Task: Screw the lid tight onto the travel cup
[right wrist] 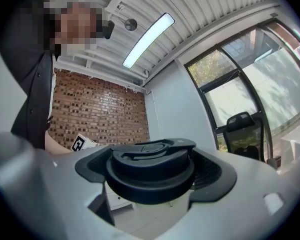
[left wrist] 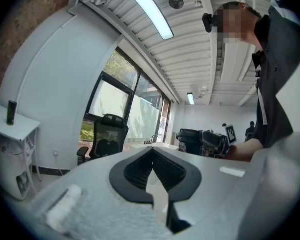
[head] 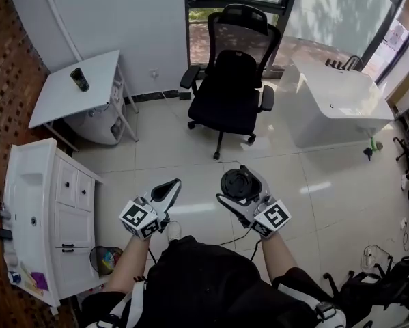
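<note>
My right gripper (head: 237,187) is shut on a round black lid (head: 234,182), held in the air above the tiled floor in front of the person. In the right gripper view the lid (right wrist: 150,170) sits flat between the two padded jaws, flip tab up. My left gripper (head: 173,184) hangs beside it to the left, shut and empty; in its own view the pads (left wrist: 139,170) meet with nothing between them. A dark travel cup (head: 80,79) stands upright on a white table (head: 61,98) at the far left, well away from both grippers, and shows small in the left gripper view (left wrist: 11,112).
A black office chair (head: 231,80) stands ahead near the window. A white vanity cabinet with a sink (head: 37,210) is close on the left, a mesh bin (head: 107,258) at its foot. A white counter (head: 341,101) stands at the right.
</note>
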Action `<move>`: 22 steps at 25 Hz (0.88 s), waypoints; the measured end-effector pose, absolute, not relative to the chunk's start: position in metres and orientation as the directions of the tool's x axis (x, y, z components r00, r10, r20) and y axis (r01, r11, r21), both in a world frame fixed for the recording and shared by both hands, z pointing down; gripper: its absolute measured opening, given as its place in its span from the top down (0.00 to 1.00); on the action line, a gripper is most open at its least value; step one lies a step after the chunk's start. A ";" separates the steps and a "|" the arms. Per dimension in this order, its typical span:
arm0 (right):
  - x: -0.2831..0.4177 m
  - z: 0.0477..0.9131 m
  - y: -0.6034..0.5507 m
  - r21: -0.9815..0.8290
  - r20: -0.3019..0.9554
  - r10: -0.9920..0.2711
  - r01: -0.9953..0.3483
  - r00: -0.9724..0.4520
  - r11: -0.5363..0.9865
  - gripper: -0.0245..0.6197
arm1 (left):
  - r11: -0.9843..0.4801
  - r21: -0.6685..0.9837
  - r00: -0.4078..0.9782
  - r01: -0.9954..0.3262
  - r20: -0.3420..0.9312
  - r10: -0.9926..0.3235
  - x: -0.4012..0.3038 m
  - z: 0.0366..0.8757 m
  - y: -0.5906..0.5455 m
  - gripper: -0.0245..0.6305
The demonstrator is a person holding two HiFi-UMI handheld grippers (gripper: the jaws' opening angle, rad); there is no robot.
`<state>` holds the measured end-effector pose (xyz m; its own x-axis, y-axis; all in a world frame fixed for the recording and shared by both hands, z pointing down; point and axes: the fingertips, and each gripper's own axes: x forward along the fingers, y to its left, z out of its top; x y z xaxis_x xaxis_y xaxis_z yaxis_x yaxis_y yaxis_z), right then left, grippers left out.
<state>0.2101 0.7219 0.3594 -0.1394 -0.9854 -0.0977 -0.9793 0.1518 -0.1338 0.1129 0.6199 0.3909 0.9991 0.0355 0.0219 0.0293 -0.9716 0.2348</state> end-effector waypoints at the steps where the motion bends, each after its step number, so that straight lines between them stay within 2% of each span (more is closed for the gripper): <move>1: 0.207 0.360 0.716 -0.141 -0.098 -0.983 -0.976 -0.155 0.168 0.22 | -0.972 0.235 0.999 0.011 0.028 0.018 0.107 0.391 0.616 0.96; 10: 0.158 0.355 0.629 -0.143 -0.090 -0.947 -0.937 -0.308 0.318 0.22 | -0.963 0.239 0.992 -0.126 0.006 -0.128 0.052 0.391 0.552 0.96; 22: 0.090 0.357 0.514 -0.129 -0.080 -0.903 -0.894 -0.422 0.429 0.22 | -0.941 0.198 0.959 -0.276 0.000 -0.282 -0.039 0.390 0.443 0.96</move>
<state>0.0904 0.5138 0.3573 -0.4219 -0.9031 -0.0804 -0.8940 0.4291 -0.1291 -0.0389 0.4427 0.3898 0.9595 -0.2817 0.0003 -0.2763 -0.9405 0.1976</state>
